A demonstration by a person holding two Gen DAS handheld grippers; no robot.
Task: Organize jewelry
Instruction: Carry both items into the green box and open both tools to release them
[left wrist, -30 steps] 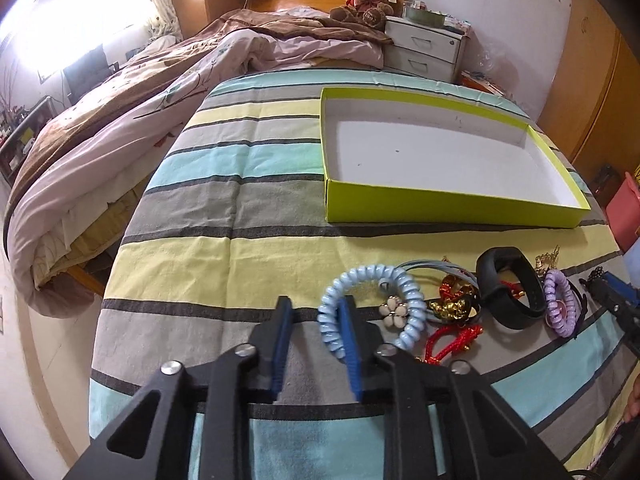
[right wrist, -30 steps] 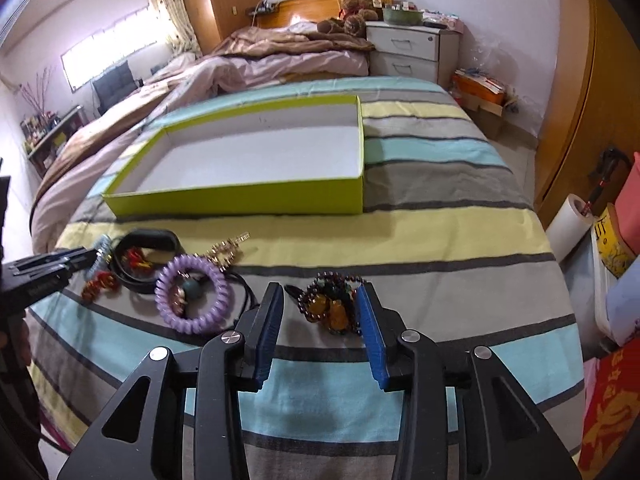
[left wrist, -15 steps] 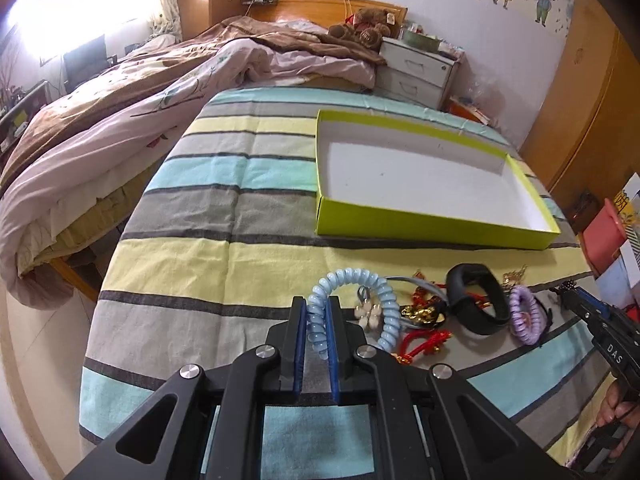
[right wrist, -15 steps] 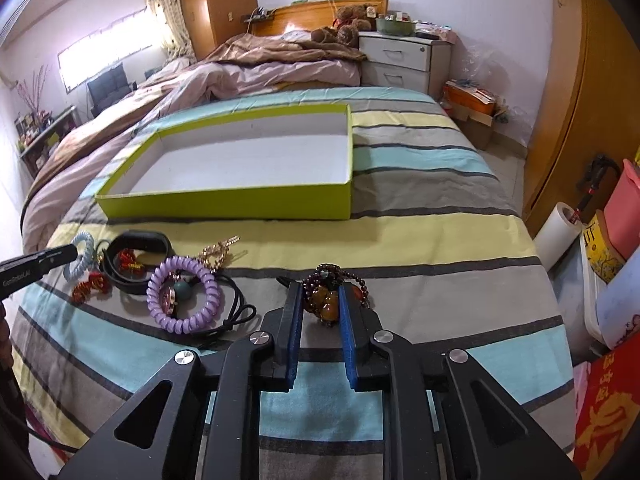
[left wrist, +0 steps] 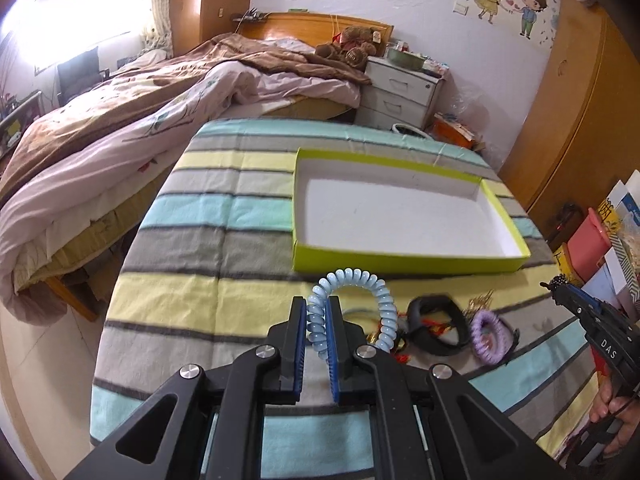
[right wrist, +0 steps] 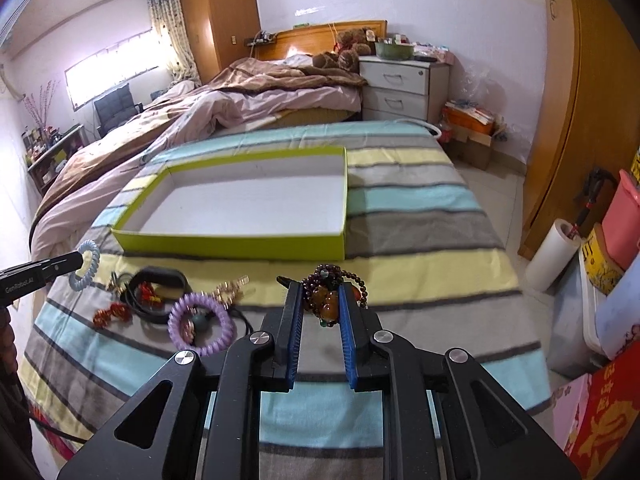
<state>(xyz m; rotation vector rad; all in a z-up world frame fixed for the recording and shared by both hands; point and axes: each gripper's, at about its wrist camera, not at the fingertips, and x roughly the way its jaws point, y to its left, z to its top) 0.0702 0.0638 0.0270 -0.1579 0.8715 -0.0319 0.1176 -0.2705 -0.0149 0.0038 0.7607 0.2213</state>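
My left gripper (left wrist: pixel 317 312) is shut on a light blue spiral hair tie (left wrist: pixel 360 300) and holds it lifted above the striped bedspread; it also shows in the right wrist view (right wrist: pixel 86 264). My right gripper (right wrist: pixel 320 300) is shut on a dark beaded bracelet with amber beads (right wrist: pixel 330 292), lifted off the cloth. The empty lime-green box (left wrist: pixel 404 258) (right wrist: pixel 240 242) lies just beyond both. A black band (left wrist: pixel 438 326) (right wrist: pixel 160 280), a purple spiral tie (left wrist: pixel 490 334) (right wrist: pixel 200 324) and red and gold trinkets (right wrist: pixel 110 314) lie on the bedspread.
An unmade bed with a brown and pink duvet (left wrist: pixel 120 120) runs along the left. A white nightstand (right wrist: pixel 400 88) stands at the back. Bins, a paper roll (right wrist: pixel 550 256) and boxes crowd the floor at the right, by a wooden wardrobe (right wrist: pixel 580 120).
Both grippers closed on their items, then lifted: the blue tie and the beaded bracelet have come up off the bedspread toward the box.
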